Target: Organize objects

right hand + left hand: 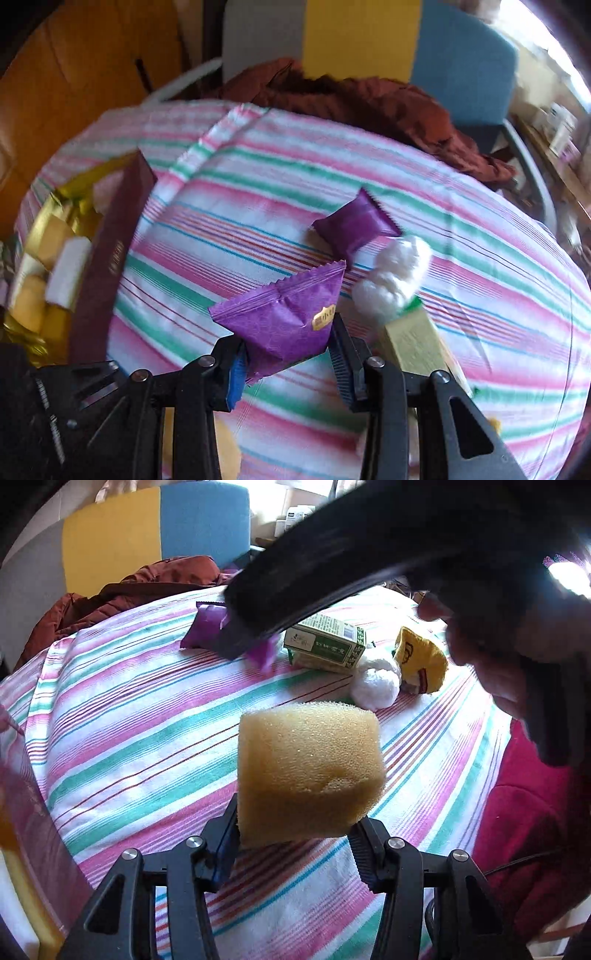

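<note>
Pinching a yellow porous foam sponge block (308,771) by its lower end, the left gripper (293,843) holds it up above the pink, green and white striped cloth (147,716) that covers the table; both ribbed pads press into the foam. In the right wrist view the right gripper (286,356) is closed on a purple foil snack packet (284,314) with a small gold label, and the packet's crimped edge sticks up past the fingertips, clear of the cloth.

A second, darker purple foil packet (356,229) lies flat on the striped cloth beyond it, just beside a white fluffy cotton-like lump (397,273). Touching that lump on the near side is a green and cream cardboard carton (413,343), which the left wrist view shows lying on its side with green printed panels. Next to the carton, in that same view, rests a crumpled yellow bag (419,661).

At the left edge of the right wrist view stands a dark maroon box with a gold lining (107,254), and several yellow and white blocks sit inside it. A rust-brown padded garment (369,99) is heaped at the far side of the table, against a chair back with grey, yellow and blue panels (354,33). A person's hand (491,653) shows at the right of the left wrist view, wrapped around the dark, blurred body of the other gripper.
</note>
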Tool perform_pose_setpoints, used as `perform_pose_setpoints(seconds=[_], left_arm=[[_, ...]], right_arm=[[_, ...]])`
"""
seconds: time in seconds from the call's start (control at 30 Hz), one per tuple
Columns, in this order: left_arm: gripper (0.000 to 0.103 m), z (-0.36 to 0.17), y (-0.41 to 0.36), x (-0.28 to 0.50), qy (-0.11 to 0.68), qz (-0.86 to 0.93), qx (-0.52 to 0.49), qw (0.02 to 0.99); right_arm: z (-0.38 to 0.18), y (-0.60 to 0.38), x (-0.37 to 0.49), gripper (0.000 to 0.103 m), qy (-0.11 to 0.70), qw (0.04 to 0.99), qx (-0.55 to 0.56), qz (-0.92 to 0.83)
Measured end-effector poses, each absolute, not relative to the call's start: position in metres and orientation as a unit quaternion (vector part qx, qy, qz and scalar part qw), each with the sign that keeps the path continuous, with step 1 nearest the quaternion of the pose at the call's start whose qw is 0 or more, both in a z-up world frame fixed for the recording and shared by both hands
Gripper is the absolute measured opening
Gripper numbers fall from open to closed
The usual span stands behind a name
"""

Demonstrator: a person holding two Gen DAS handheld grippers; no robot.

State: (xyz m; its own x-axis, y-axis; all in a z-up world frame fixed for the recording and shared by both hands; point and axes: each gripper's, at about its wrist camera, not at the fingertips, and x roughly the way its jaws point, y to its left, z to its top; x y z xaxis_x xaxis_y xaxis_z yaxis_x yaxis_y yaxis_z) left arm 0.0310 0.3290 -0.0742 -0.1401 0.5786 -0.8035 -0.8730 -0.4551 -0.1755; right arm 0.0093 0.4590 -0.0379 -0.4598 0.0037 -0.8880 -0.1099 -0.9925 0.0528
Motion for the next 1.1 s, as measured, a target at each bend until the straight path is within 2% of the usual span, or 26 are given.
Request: perform_pose_setpoints(seconds=[0.3, 0.53, 0.9, 0.97, 1.03, 1.1], left_arm=[[0.053, -0.016, 0.289, 0.033, 0.139, 0.76, -0.391, 0.5], [0.053, 0.018, 0.205, 0.016, 0.073, 0.803, -0.385, 0.449], [0.055, 0.002, 0.095, -0.026, 0.008, 0.849, -0.409, 0.334], [0.058, -0.003, 0.085, -0.028, 0.001, 0.849, -0.417, 0.324], [0.061, -0.008, 0.077, -0.027, -0.008, 0.846, -0.427, 0.321], [0.068, -0.012, 0.071, -0.026, -0.008, 0.847, -0.428, 0.315]], right_arm=[[0.003, 0.449, 0.038, 0.039, 0.106, 0.068, -0.459, 0.88], [0.009, 0.394, 0.026, 0.039, 0.122, 0.011, -0.445, 0.887], [0.009, 0.284, -0.034, 0.04, 0.074, -0.066, -0.466, 0.879], [0.013, 0.275, -0.055, 0.047, 0.081, -0.051, -0.458, 0.884], [0.018, 0.274, -0.069, 0.078, 0.113, -0.059, -0.444, 0.887], [0.021, 0.273, -0.078, 0.082, 0.129, -0.045, -0.437, 0.889]])
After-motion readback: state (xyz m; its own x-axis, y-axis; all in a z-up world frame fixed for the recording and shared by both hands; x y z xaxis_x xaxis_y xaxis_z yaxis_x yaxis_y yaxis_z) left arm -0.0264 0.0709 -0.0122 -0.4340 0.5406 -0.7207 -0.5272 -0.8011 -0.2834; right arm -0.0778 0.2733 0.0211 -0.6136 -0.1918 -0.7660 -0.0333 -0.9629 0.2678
